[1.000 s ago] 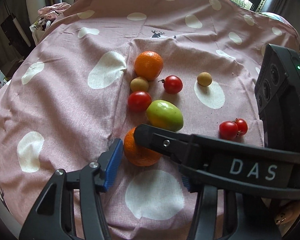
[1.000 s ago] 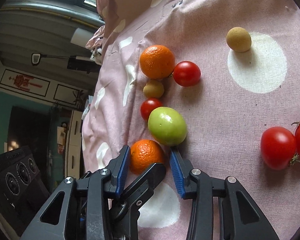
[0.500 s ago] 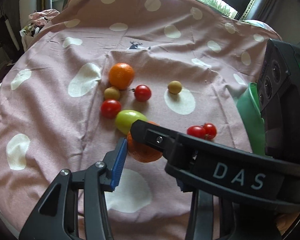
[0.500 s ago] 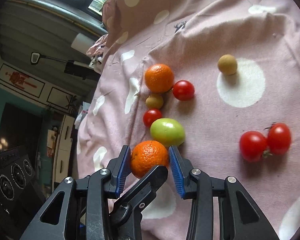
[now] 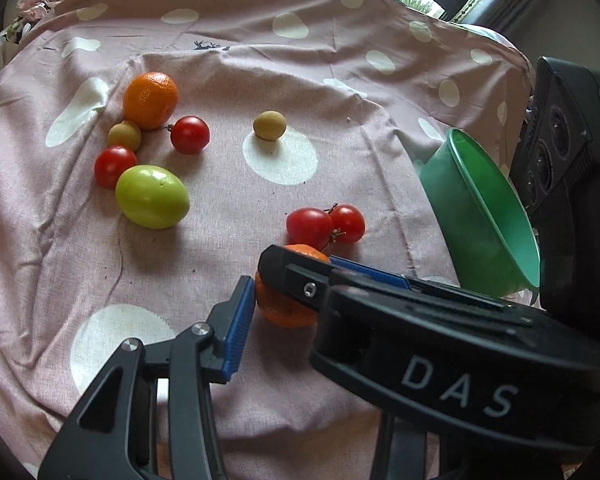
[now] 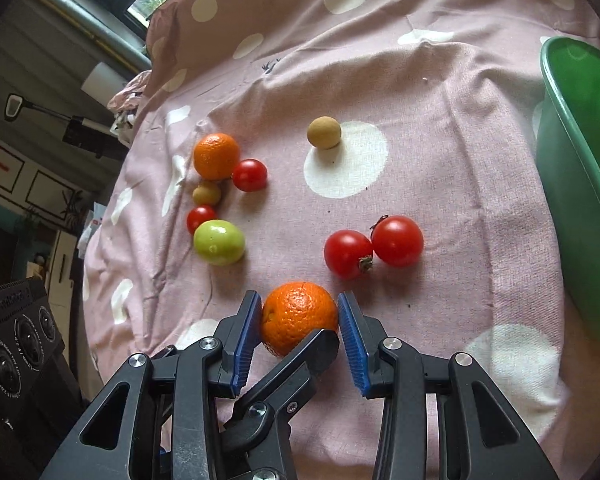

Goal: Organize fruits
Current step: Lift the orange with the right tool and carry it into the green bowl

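One orange (image 6: 298, 316) sits between the blue pads of my right gripper (image 6: 298, 320), which is shut on it. My left gripper (image 5: 284, 304) holds the same orange (image 5: 284, 312): its left pad (image 5: 240, 320) presses the peel, and its other finger (image 6: 316, 346) crosses under the fruit. In the left wrist view the right gripper's finger (image 5: 300, 276) hides that side. The orange hangs just in front of two joined red tomatoes (image 6: 374, 246). A green bowl (image 6: 580, 160) stands at the right, tilted in the left wrist view (image 5: 480, 216).
On the pink spotted cloth (image 5: 340, 92) at the left lie a second orange (image 5: 150, 100), a green fruit (image 5: 152, 196), two single tomatoes (image 5: 190, 135) and a small brown fruit (image 5: 125, 135). Another brown fruit (image 5: 269, 125) lies alone mid-cloth. Beyond the cloth's left edge is dark room.
The orange was lifted from beside the green fruit and carried right, to just in front of the tomato pair. The left pad closed onto it. The green bowl came into view.
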Action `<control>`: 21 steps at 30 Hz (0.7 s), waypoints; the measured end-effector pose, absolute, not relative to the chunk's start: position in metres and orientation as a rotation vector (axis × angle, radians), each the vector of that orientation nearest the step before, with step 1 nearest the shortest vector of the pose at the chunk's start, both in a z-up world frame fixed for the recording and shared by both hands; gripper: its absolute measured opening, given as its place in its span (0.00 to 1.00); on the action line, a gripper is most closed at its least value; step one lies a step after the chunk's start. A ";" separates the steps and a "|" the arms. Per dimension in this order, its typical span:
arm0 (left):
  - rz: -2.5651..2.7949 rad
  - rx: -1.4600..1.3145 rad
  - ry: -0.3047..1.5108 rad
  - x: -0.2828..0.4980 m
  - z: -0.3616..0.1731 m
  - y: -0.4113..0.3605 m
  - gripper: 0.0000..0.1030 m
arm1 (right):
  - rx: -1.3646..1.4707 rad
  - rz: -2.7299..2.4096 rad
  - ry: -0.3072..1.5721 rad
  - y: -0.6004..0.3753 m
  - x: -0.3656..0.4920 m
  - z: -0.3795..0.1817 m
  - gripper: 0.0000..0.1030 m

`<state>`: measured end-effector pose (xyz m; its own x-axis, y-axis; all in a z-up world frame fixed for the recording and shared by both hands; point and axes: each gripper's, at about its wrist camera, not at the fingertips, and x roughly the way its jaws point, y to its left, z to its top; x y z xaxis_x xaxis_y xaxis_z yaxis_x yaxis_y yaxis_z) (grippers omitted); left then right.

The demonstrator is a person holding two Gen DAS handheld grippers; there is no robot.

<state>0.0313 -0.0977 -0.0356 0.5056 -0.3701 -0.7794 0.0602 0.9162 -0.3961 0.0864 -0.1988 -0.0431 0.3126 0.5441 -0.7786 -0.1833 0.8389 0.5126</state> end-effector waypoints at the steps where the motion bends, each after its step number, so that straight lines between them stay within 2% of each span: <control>1: -0.265 -0.341 1.007 0.031 -0.037 -0.097 0.40 | 0.362 0.493 1.169 -0.198 0.088 -0.046 0.42; 17: -0.284 -0.359 1.011 0.034 -0.044 -0.096 0.40 | 0.394 0.518 1.199 -0.198 0.089 -0.056 0.45; 21: -0.277 -0.356 0.963 0.030 -0.033 -0.097 0.40 | 0.424 0.517 1.199 -0.202 0.088 -0.054 0.45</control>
